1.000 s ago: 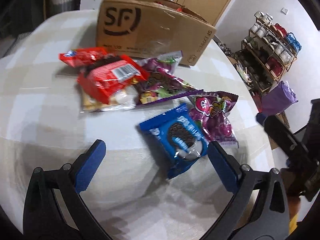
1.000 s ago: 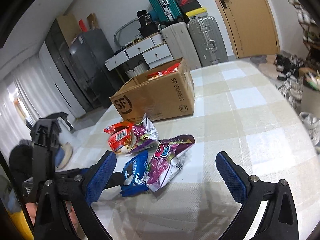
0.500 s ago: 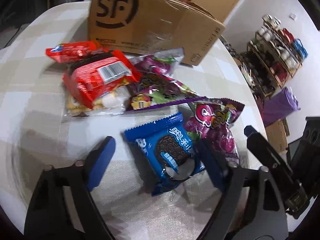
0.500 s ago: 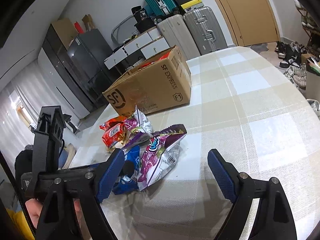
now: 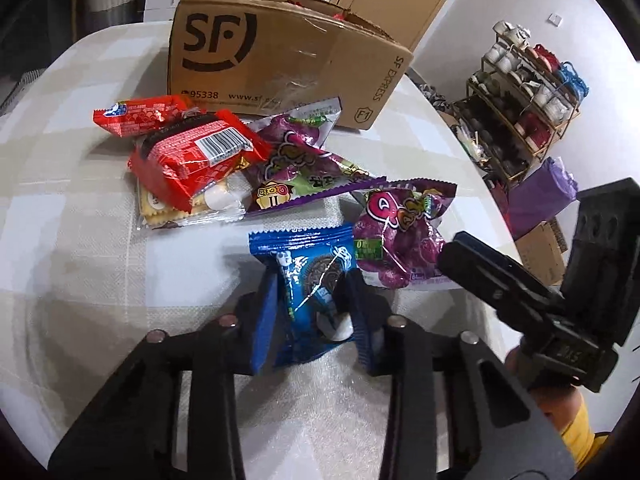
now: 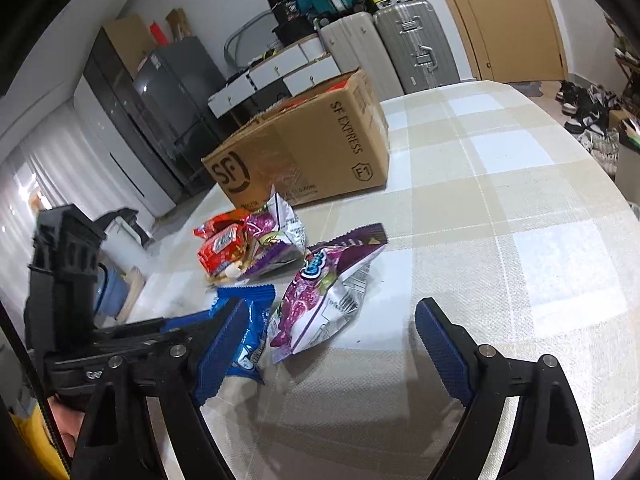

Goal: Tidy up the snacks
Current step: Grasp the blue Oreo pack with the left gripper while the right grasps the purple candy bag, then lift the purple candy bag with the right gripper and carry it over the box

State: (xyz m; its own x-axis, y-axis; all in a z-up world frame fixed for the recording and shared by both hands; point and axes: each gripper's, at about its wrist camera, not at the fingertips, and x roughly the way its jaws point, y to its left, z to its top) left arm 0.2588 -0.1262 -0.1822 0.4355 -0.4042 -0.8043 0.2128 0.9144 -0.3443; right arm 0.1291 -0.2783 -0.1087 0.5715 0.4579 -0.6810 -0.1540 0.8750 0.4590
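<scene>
A blue cookie pack [image 5: 308, 256] lies on the checked tablecloth [image 5: 80, 240], nearest of a snack pile. My left gripper [image 5: 312, 280] is closing on it, its blue pads pressing both sides and crumpling the wrapper. To its right lies a purple gummy bag [image 5: 400, 232]. In the right wrist view that purple bag [image 6: 320, 296] sits between the wide fingers of my open right gripper [image 6: 330, 312], untouched, with the blue pack [image 6: 252, 320] at its left finger. Behind the pile stands an open cardboard box [image 5: 280, 52].
Red snack packs [image 5: 192, 156], a clear cracker pack [image 5: 180, 212] and a second purple bag [image 5: 296, 172] lie between the blue pack and the box. The table's right edge drops toward a shoe rack [image 5: 520, 92]. Suitcases [image 6: 416, 40] and cabinets stand beyond the table.
My left gripper moved forward over the blue cookie pack and its jaws went from wide open to squeezing the pack. The right gripper narrowed a little and sank toward the purple bag.
</scene>
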